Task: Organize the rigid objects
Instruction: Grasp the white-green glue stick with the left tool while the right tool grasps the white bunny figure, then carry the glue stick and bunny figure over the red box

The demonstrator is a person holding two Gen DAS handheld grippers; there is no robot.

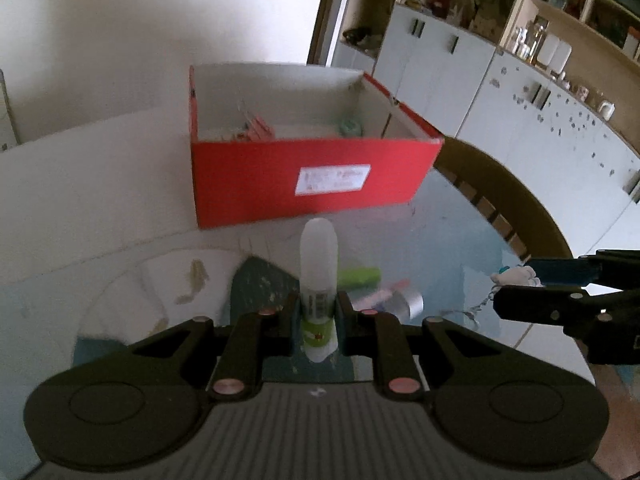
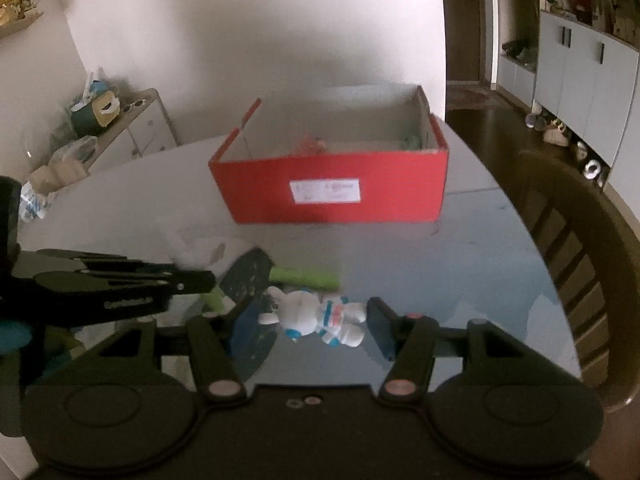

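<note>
Glue stick (image 1: 318,276) upright, clamped in the left gripper (image 1: 318,312) in front of the red box (image 1: 312,176), white toy figure (image 2: 320,318) gripped between the right gripper (image 2: 316,320) pads, nearer than the box

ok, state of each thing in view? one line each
left gripper: shut on the glue stick
glue stick: upright in the jaws, capped
right gripper: shut on the toy figure
toy figure: lying sideways between the fingers
red box: open, no lid, a few small items inside
green marker: lying on the table
</note>
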